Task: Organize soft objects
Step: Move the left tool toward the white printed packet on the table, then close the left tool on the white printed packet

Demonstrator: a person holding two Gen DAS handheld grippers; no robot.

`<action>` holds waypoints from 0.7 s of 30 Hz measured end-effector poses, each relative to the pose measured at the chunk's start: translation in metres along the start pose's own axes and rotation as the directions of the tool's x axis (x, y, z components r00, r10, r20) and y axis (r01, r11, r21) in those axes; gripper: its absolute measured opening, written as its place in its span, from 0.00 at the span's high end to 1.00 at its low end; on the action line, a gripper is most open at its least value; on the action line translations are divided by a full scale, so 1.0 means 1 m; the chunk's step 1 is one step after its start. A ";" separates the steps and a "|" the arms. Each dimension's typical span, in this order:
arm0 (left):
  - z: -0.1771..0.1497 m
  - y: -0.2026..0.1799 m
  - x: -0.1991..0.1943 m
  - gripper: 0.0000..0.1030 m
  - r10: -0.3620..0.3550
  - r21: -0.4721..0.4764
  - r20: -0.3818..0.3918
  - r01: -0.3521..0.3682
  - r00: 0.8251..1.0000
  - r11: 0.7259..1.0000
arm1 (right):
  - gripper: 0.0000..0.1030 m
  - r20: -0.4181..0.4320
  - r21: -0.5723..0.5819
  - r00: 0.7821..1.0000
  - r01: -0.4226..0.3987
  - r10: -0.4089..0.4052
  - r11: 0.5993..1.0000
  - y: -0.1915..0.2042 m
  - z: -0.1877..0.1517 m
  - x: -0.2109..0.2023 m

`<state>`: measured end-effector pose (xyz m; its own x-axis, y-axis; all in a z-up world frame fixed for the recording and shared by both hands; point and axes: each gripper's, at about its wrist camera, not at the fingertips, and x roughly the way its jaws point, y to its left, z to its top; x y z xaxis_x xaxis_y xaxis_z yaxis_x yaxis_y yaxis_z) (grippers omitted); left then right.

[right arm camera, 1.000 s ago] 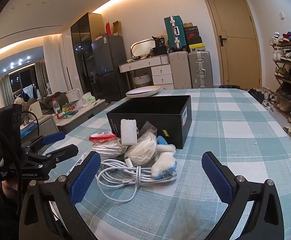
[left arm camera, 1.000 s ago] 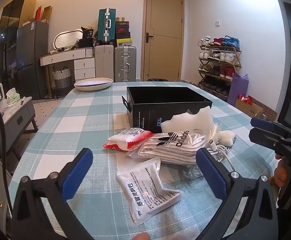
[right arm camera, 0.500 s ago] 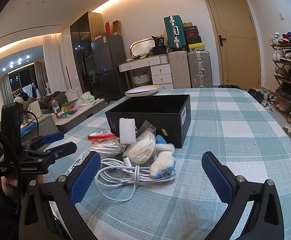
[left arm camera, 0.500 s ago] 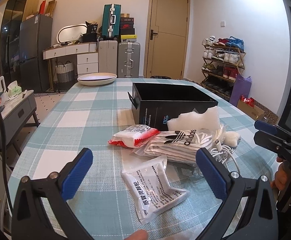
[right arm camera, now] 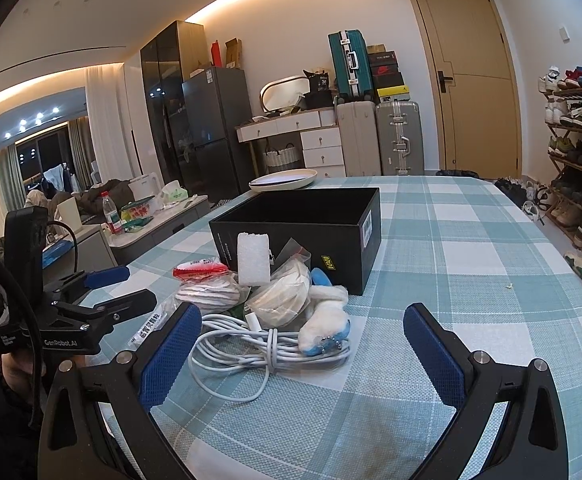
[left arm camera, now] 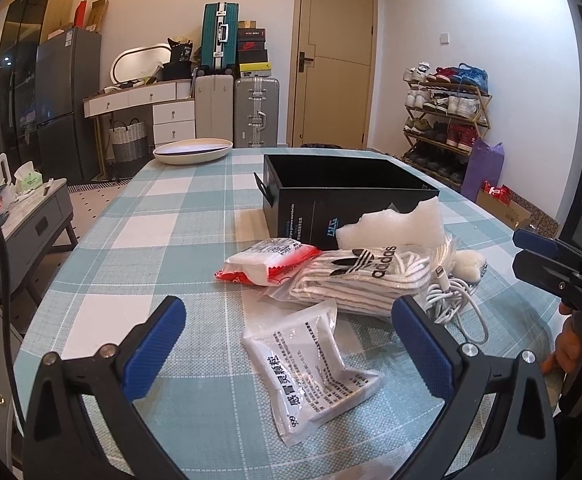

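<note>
A pile of soft things lies in front of an open black box [left arm camera: 347,200] [right arm camera: 303,220] on the checked table. In the left wrist view: a white medicine sachet [left arm camera: 311,364], bagged striped Adidas socks [left arm camera: 359,280], a red-and-white packet [left arm camera: 267,264], a white foam piece [left arm camera: 391,228]. In the right wrist view: a coiled white cable [right arm camera: 259,344], a white-and-blue plush toy [right arm camera: 327,324], a bagged cream item [right arm camera: 279,300]. My left gripper [left arm camera: 287,344] is open, just above the sachet. My right gripper [right arm camera: 303,340] is open, near the cable.
A cream plate [left arm camera: 193,151] sits at the table's far end. The table edge drops off at left toward a grey cabinet [left arm camera: 31,220]. Suitcases, a door and a shoe rack [left arm camera: 447,120] stand beyond the table.
My left gripper has shifted slightly left and lower toward the sachet. The right gripper has barely moved. Both stay open.
</note>
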<state>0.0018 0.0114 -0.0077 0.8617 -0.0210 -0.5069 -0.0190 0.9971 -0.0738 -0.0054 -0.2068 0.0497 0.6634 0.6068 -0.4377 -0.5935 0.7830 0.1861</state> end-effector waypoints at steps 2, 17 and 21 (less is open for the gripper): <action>-0.001 0.000 0.001 0.00 0.001 -0.001 -0.006 -0.001 1.000 1.000 | 0.00 -0.004 -0.003 1.000 0.002 -0.003 1.000 0.000 -0.001 0.000; -0.004 -0.004 0.009 0.00 -0.006 0.012 -0.057 0.007 0.998 1.000 | 0.00 -0.003 -0.007 1.000 0.015 -0.015 1.000 0.001 -0.001 0.001; -0.006 -0.007 0.013 0.00 0.007 0.024 -0.083 -0.005 0.997 1.000 | 0.00 -0.002 -0.004 1.000 0.019 -0.019 1.000 0.000 -0.001 0.002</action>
<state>0.0094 0.0034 -0.0190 0.8167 -0.0197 -0.5767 -0.0115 0.9987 -0.0504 -0.0047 -0.2060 0.0483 0.6738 0.5912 -0.4433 -0.5824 0.7941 0.1738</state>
